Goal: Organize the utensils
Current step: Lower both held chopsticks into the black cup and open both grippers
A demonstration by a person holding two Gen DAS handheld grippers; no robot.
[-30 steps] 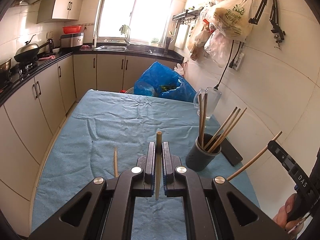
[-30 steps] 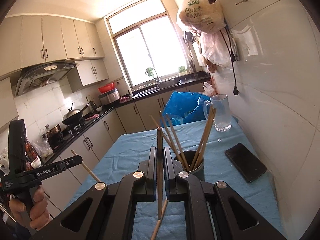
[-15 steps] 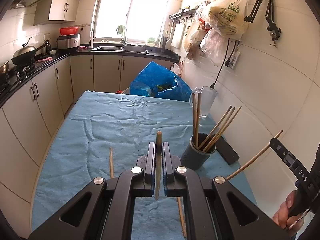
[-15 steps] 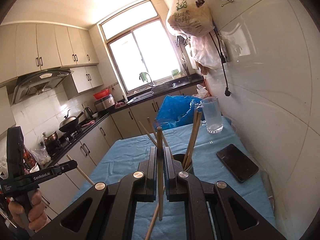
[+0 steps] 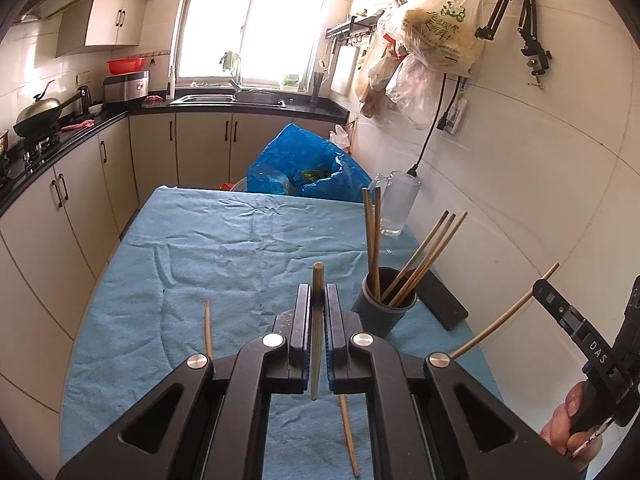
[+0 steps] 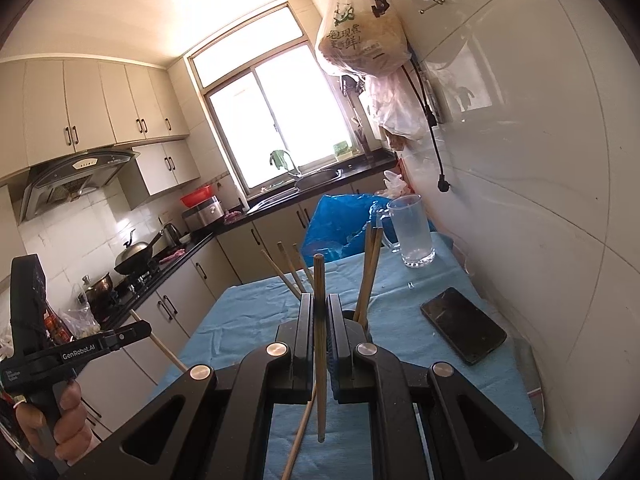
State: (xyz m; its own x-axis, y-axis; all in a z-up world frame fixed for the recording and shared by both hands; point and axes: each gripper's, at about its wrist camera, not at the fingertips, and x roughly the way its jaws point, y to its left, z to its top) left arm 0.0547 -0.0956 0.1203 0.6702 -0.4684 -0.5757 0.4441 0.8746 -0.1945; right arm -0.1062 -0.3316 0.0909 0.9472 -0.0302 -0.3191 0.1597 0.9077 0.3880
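Both views are fisheye cameras, each mounted behind the fingers of a hand-held gripper and looking forward along them.

The left wrist view sits above the near end of the table (image 5: pixel 224 248) and looks down its length toward the window (image 5: pixel 256 20), tilted downward, so cloth fills the middle. The holder (image 5: pixel 380 312) stands close, ahead and to the right.

The right wrist view looks nearer level, taking in ceiling and the same window (image 6: pixel 276 120), with the holder (image 6: pixel 362 318) just past its fingers.

Both share the table, holder, phone (image 5: pixel 442 300) (image 6: pixel 464 332), glass mug (image 5: pixel 400 204) (image 6: pixel 412 232) and blue bag (image 5: pixel 304 168) (image 6: pixel 340 220). Each sees the other gripper at its edge: right gripper (image 5: pixel 550 294), left gripper (image 6: pixel 138 330).
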